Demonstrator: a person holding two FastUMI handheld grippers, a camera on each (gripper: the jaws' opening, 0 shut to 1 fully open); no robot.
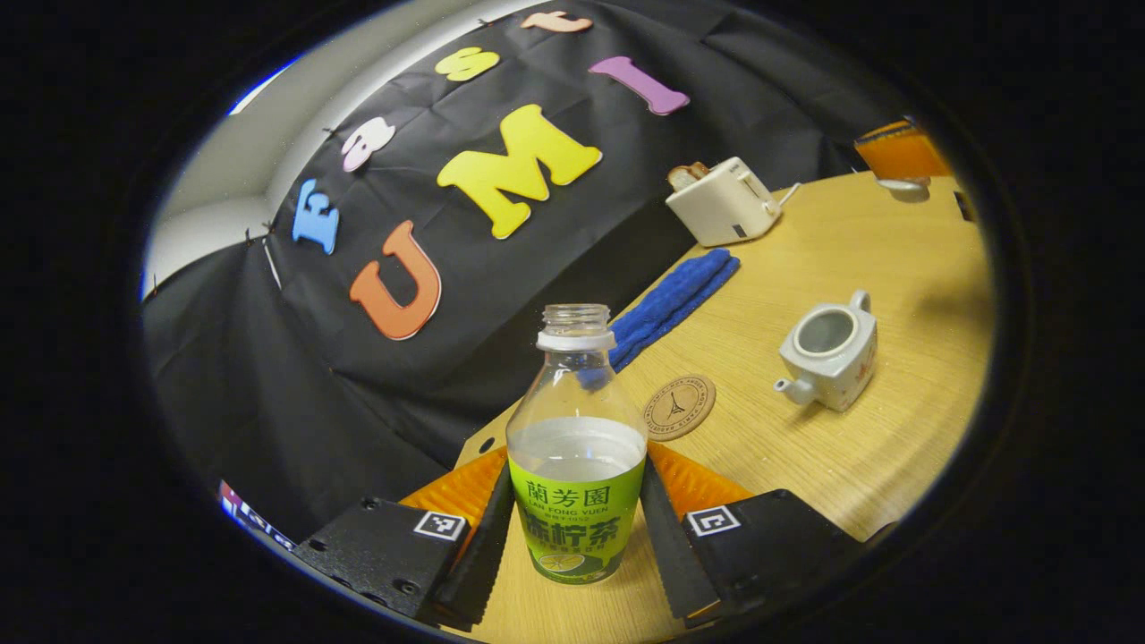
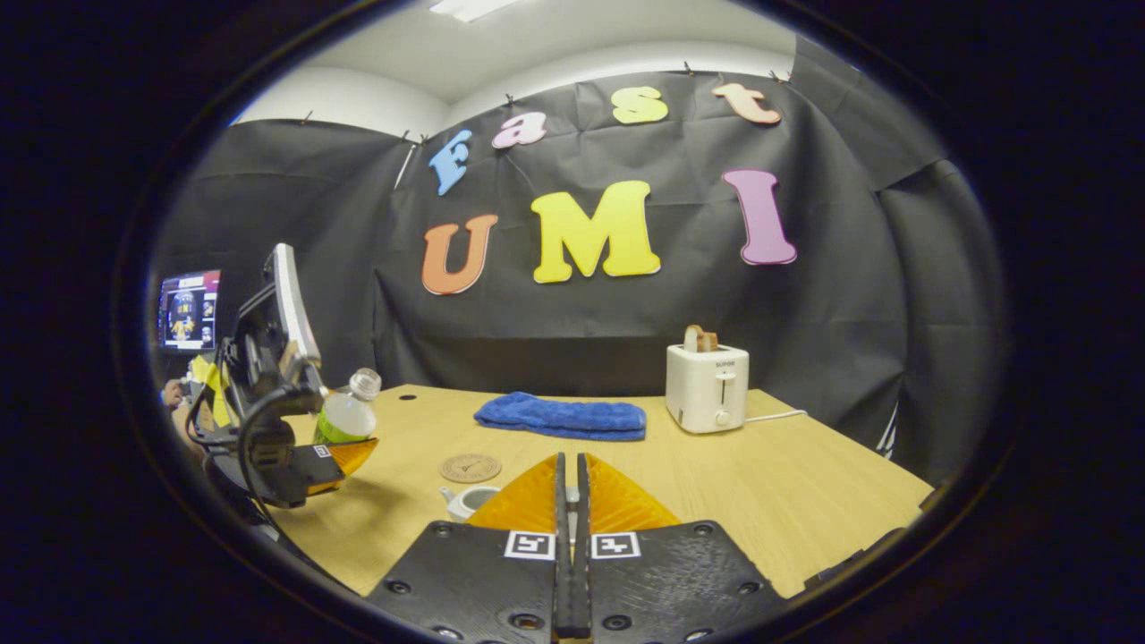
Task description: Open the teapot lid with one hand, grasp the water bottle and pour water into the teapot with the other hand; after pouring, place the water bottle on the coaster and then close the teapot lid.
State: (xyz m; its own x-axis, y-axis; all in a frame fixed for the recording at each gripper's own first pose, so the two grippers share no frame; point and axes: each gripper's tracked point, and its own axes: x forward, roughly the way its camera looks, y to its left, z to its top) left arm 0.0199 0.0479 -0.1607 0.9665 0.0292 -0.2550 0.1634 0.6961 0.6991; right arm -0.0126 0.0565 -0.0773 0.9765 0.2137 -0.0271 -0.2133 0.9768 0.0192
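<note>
- The left gripper holds the uncapped bottle, one finger pressing on each side.
- The lidless teapot sits at the bottle's two o'clock, the coaster between them.
- The right gripper has its fingers pressed together; whether they pinch the lid, I cannot tell.

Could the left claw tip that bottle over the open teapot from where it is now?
Probably yes. The left claw grips the uncapped water bottle, the teapot stands lidless, and only the coaster lies between them.
</note>
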